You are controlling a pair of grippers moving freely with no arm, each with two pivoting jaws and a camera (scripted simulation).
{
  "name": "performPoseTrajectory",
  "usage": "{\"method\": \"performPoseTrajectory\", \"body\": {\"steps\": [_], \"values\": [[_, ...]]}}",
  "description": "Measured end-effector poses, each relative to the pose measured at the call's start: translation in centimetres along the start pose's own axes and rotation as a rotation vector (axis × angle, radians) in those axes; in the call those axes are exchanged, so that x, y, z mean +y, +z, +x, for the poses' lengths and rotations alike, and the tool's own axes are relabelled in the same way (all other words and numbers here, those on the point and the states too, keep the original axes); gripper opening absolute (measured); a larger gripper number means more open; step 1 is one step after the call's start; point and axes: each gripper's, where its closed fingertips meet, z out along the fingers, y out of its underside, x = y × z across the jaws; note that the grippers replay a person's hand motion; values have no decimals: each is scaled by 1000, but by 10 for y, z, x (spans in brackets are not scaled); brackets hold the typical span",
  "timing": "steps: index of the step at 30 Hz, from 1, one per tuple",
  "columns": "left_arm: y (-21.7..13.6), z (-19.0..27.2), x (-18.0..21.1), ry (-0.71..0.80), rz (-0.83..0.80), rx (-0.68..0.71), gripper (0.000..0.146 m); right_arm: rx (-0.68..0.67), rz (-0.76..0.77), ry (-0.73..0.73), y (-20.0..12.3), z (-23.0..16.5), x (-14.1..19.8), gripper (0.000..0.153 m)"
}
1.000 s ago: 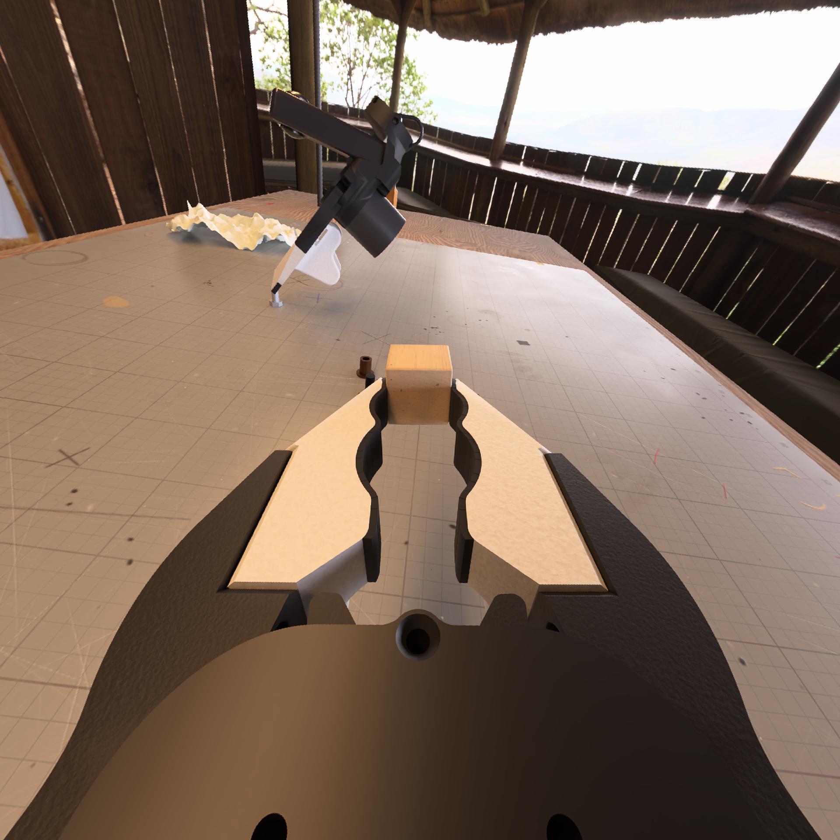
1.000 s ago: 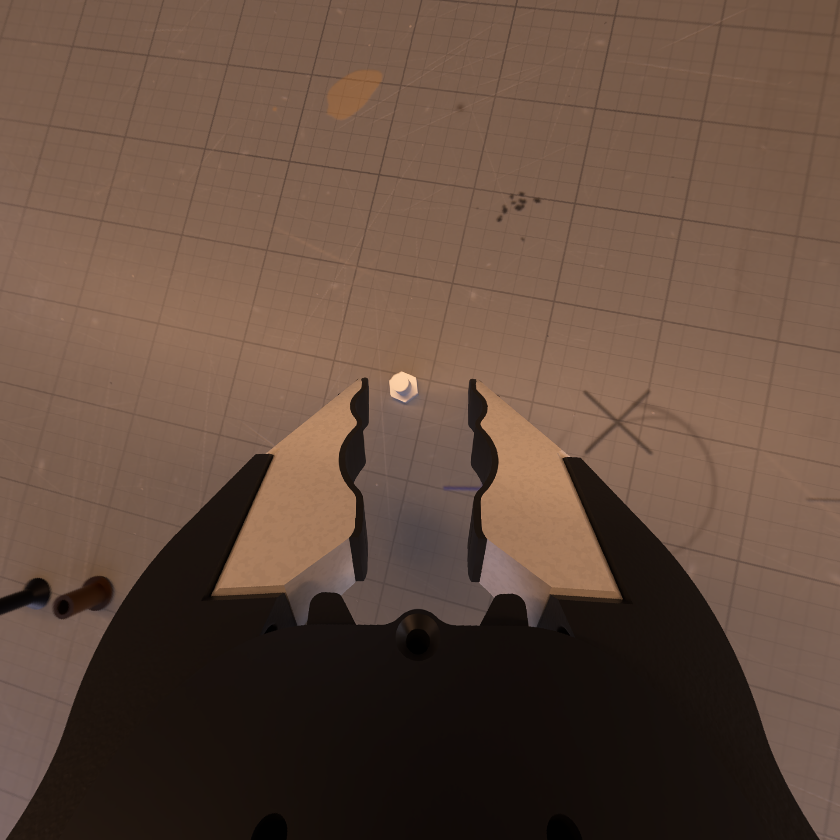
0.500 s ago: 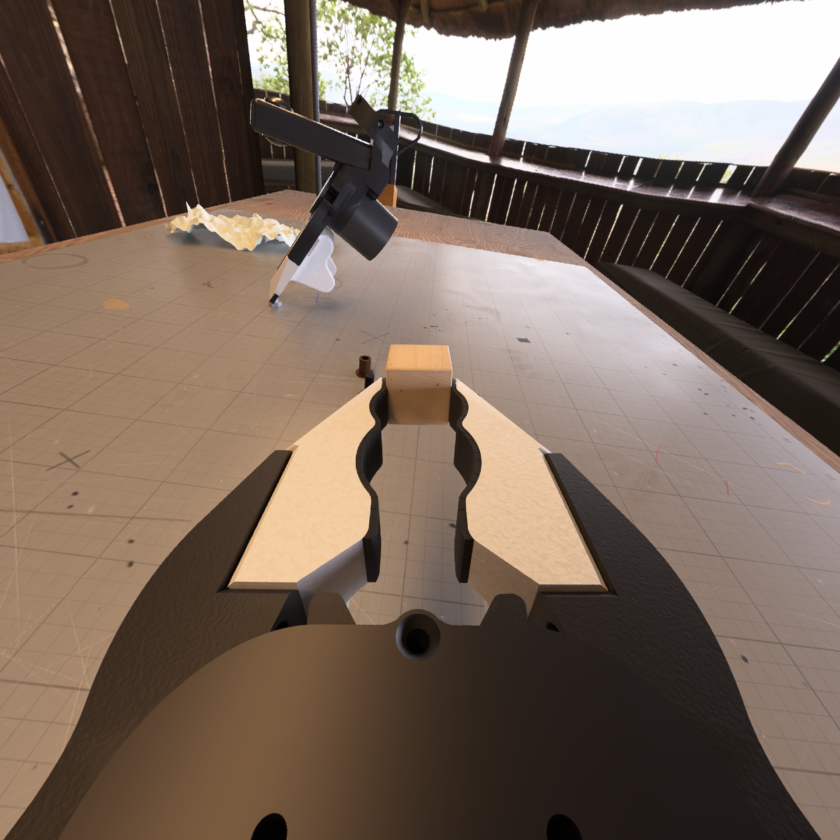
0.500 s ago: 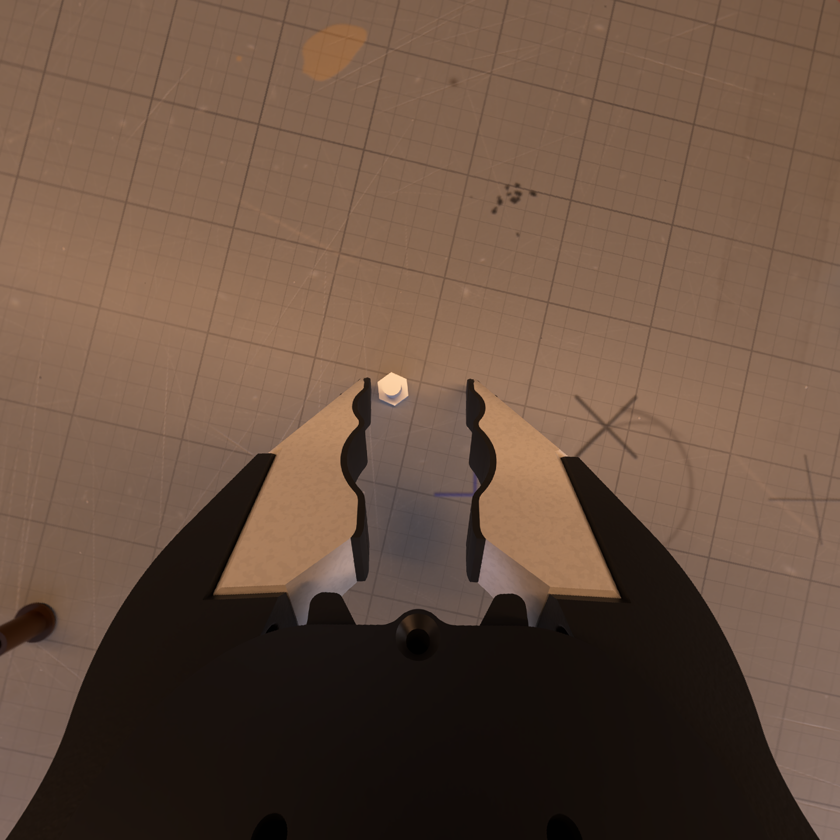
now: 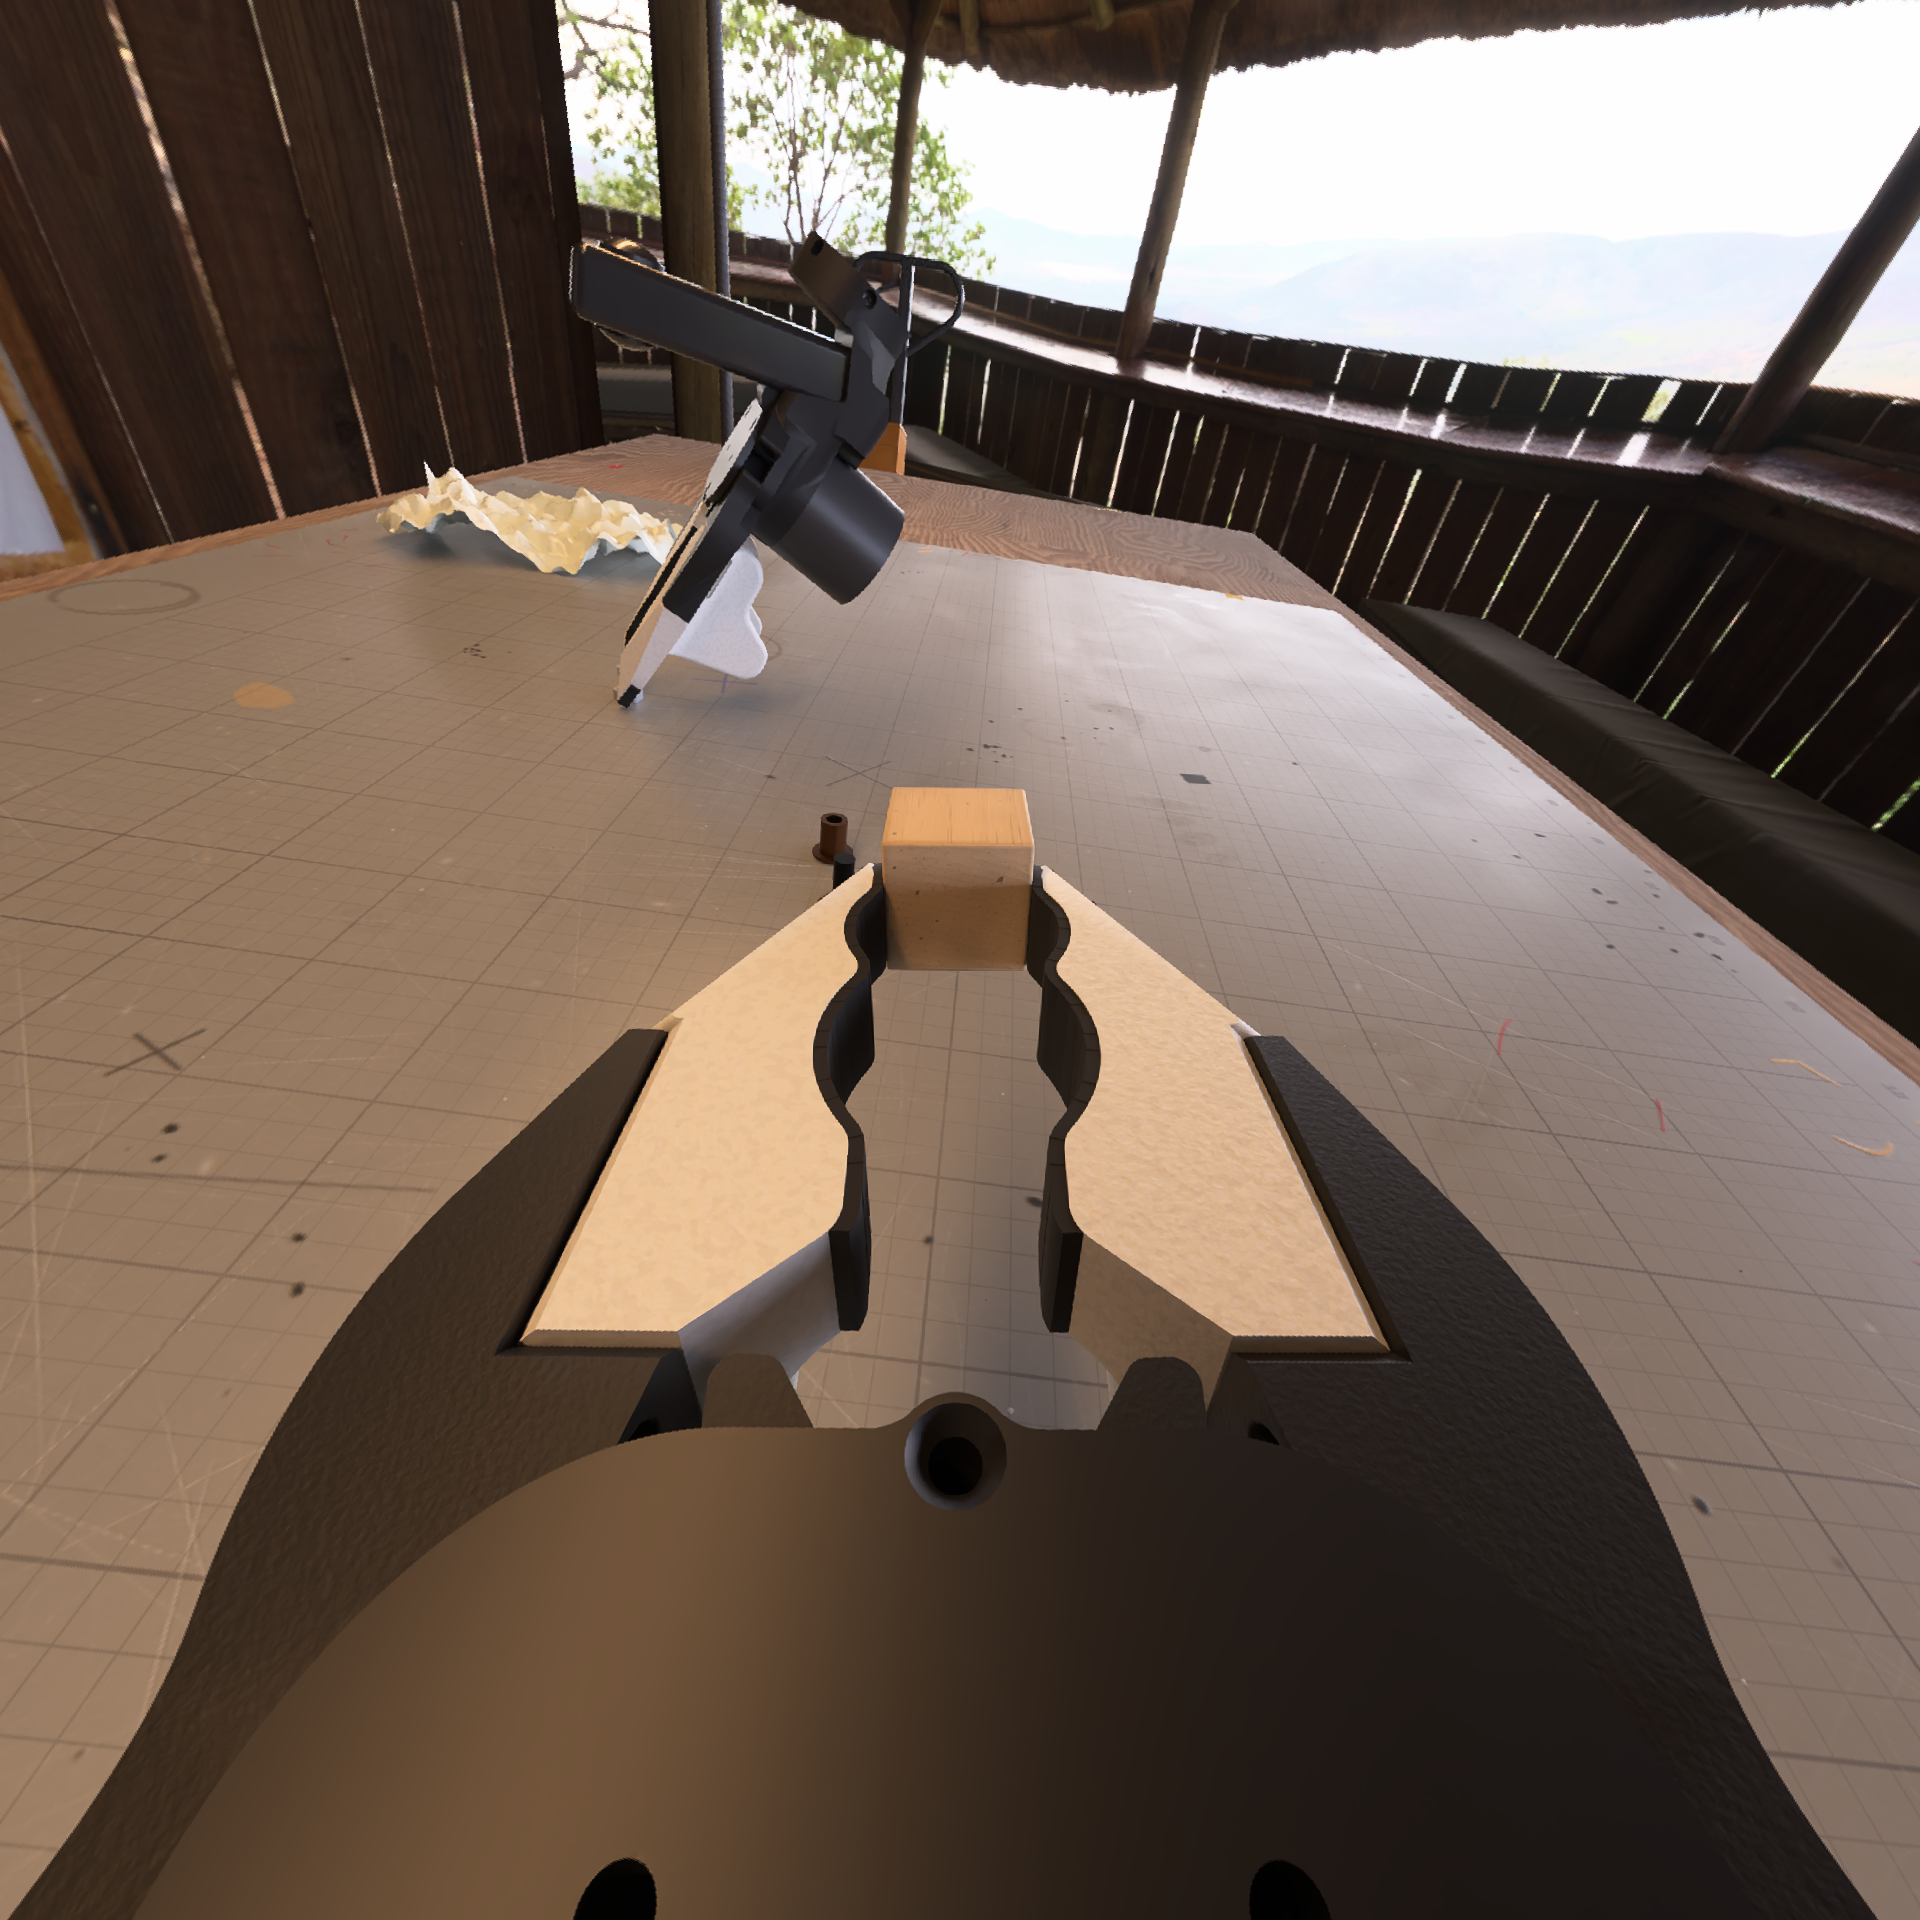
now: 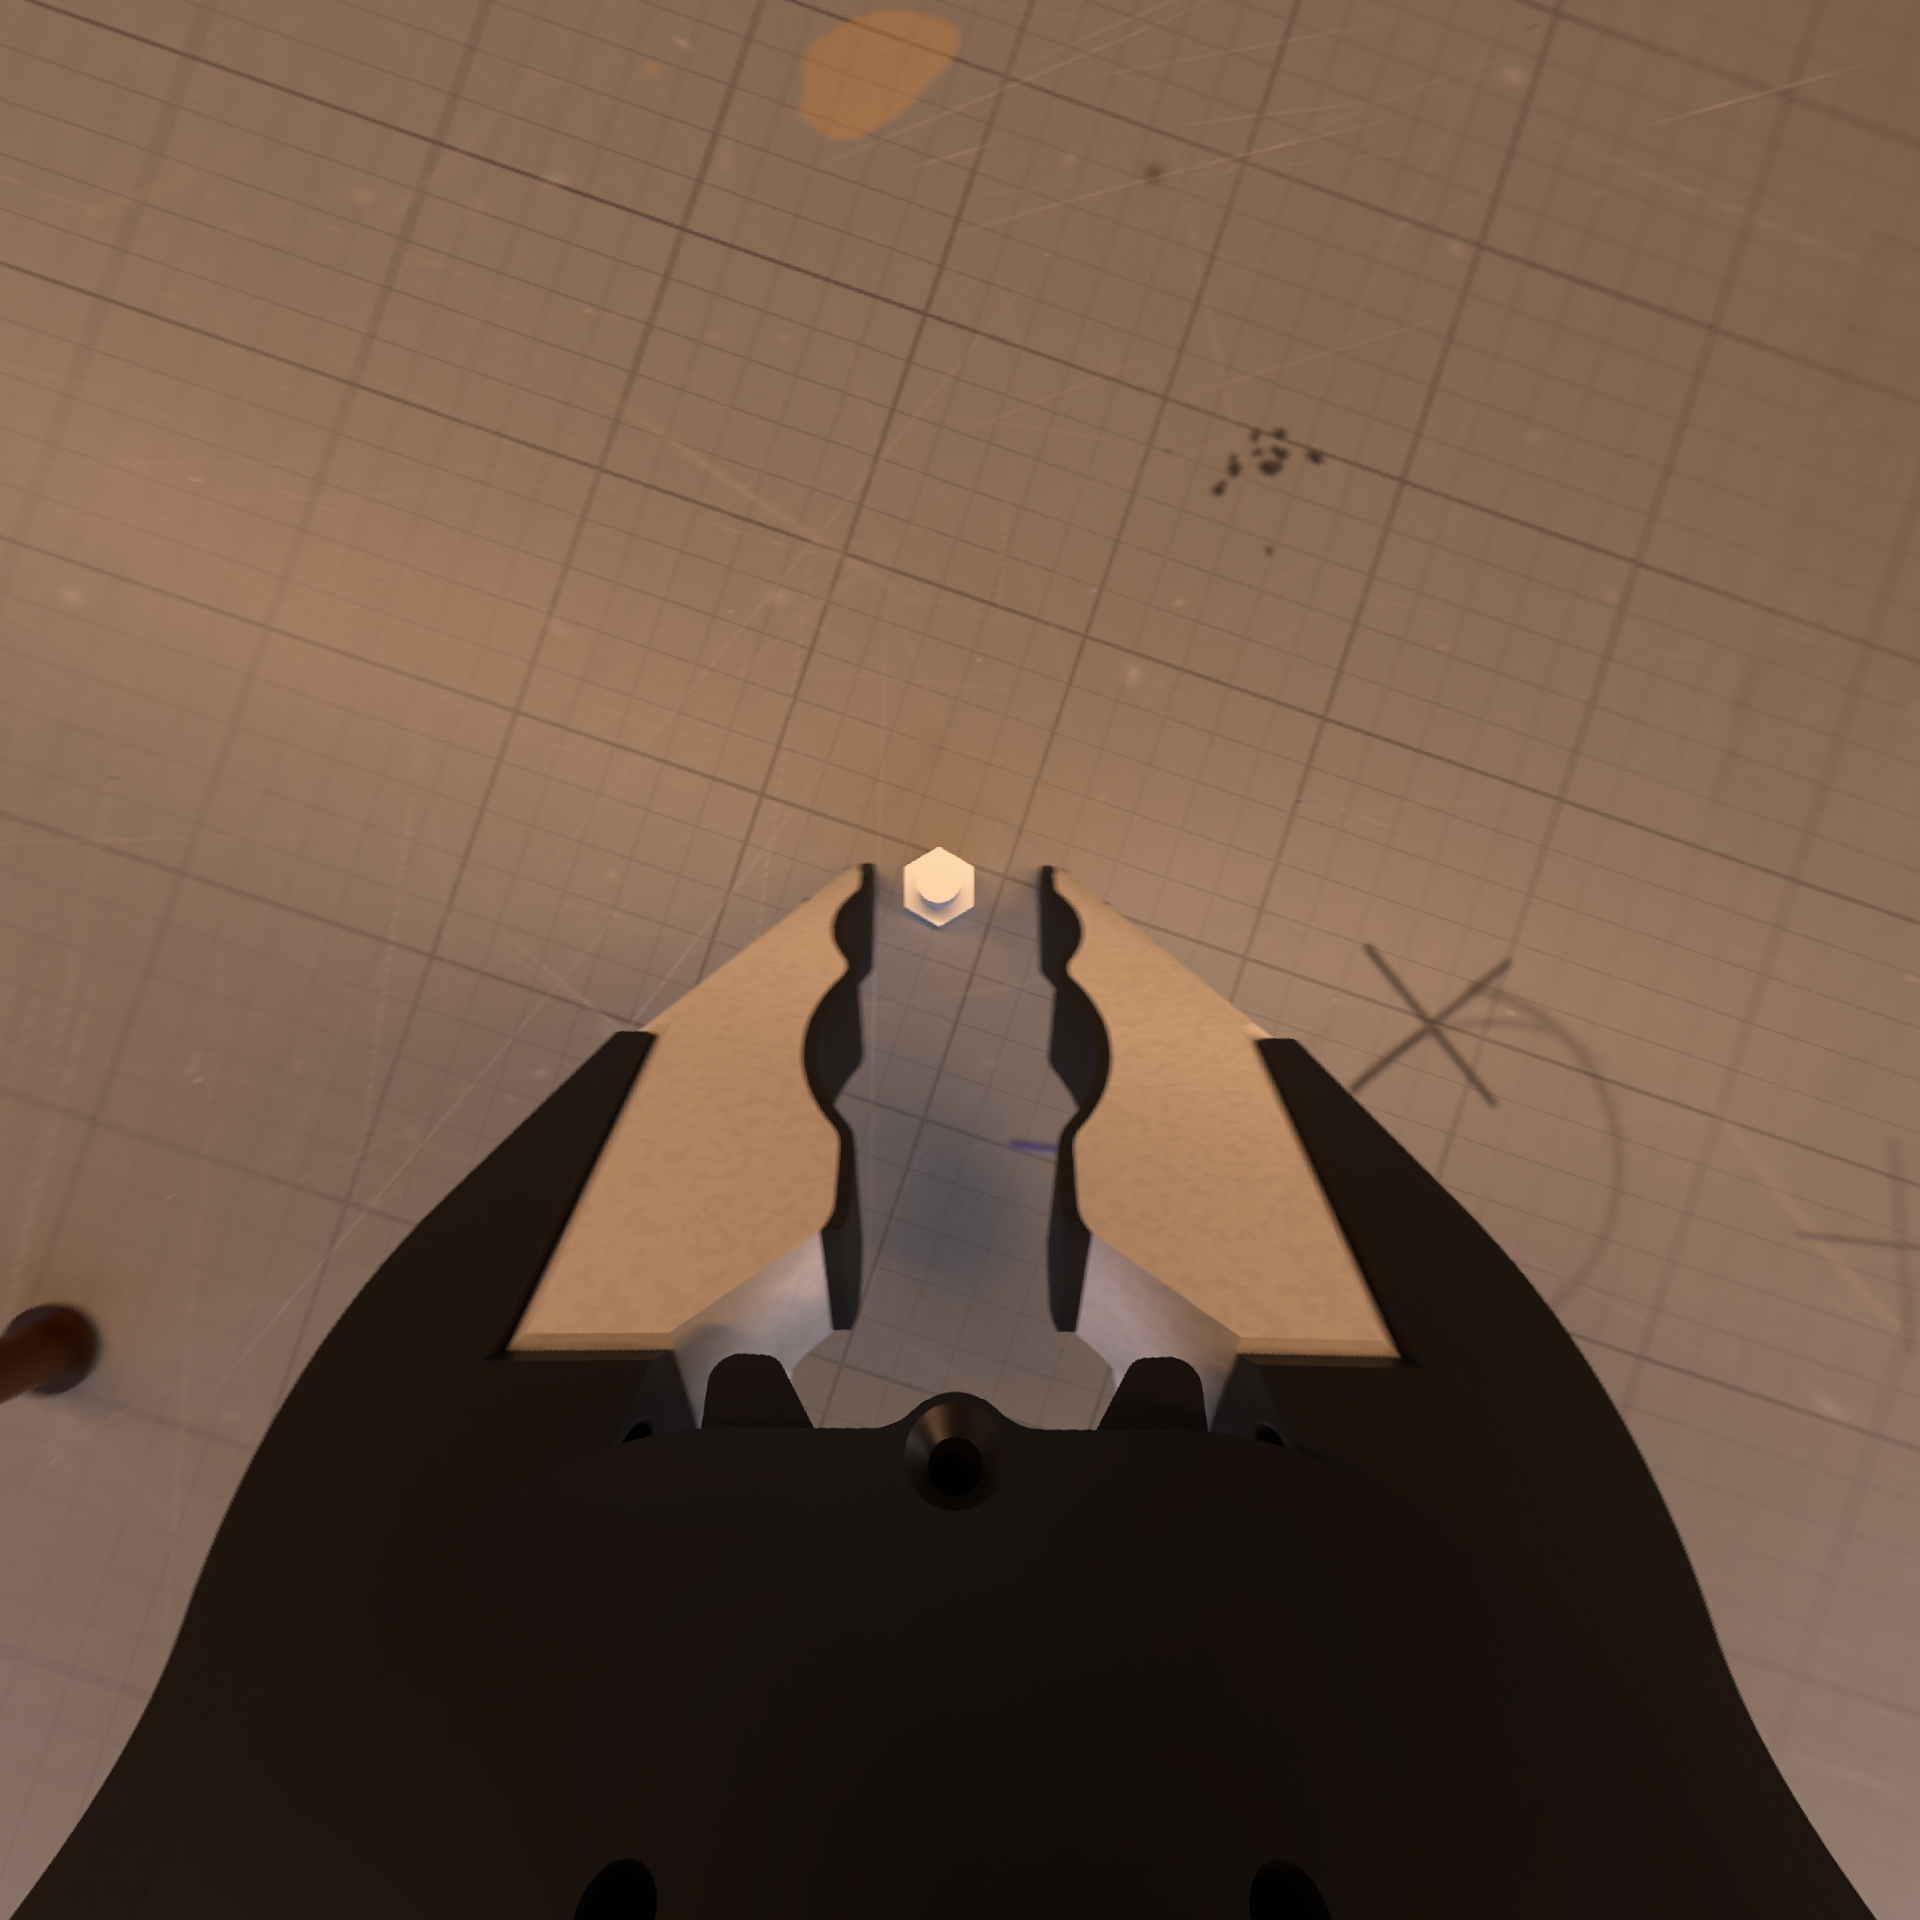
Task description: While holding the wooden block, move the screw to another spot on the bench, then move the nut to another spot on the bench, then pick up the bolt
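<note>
Now the bolt sits centred between right tool fingertips.

Left wrist camera: sits low behind left tongs, looks forward and slightly down across desk toward railing and open hills; wide reach. Right tongs stand far off in it, tips down near desk. Right wrist camera: rides behind right tongs, faces almost straight down, close to desk (only grid mat fills it). Shared ground: orange stain, plus brown cylinder.
</note>
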Motion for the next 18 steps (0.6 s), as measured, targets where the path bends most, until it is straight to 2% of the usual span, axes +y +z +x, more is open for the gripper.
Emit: {"method": "performPoseTrajectory", "body": {"steps": [2, 8, 13, 14, 16, 18], "values": [[0, 0, 0, 1, 0, 0, 26, -66, 16, 21, 0, -3, 0, 13], [0, 1, 0, 7, -1, 0, 26, -86, 27, 12, -4, 0, 4, 13], [0, 1, 0, 11, -2, 0, 26, -134, 145, -51, -26, -15, -14, 13], [0, 1, 0, 11, -2, 0, 26, -205, 192, -86, -34, -31, -20, 13], [0, 1, 0, 9, -2, 0, 26, -452, 256, -194, -55, -82, -24, 13], [0, 0, 0, 5, -1, 1, 26, -675, 224, -352, -73, -134, -10, 13]]}}
